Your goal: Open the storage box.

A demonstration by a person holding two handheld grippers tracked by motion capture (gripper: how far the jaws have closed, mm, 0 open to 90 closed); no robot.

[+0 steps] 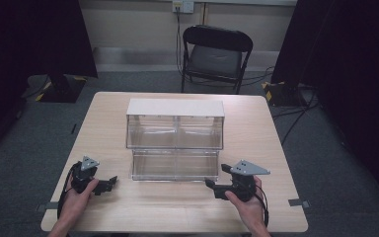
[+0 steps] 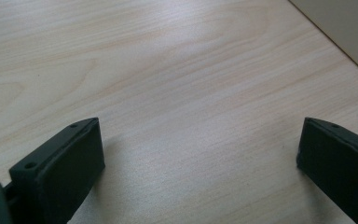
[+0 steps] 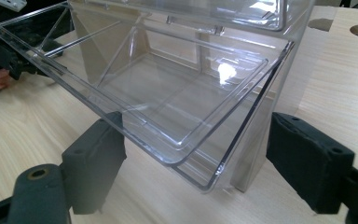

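A clear two-tier plastic bin (image 1: 175, 136) with a white top stood at the middle of the light wooden counter (image 1: 256, 207). The left tool (image 1: 109, 183), jaws spread wide, rested over bare wood near the bin's front left corner, while the right tool (image 1: 217, 178), also spread wide, faced the lower tray's front right corner. A black folding chair (image 1: 216, 54) stood beyond.

Floor (image 1: 128, 81): grey carpet | wall (image 1: 138, 22): pale, wall socket (image 1: 182, 6) at top | chair (image 1: 214, 57): black folding, beyond table | table (image 1: 256, 128): light wood | curtains (image 1: 29, 34): dark, both sides | cables (image 1: 296, 116): on floor, right
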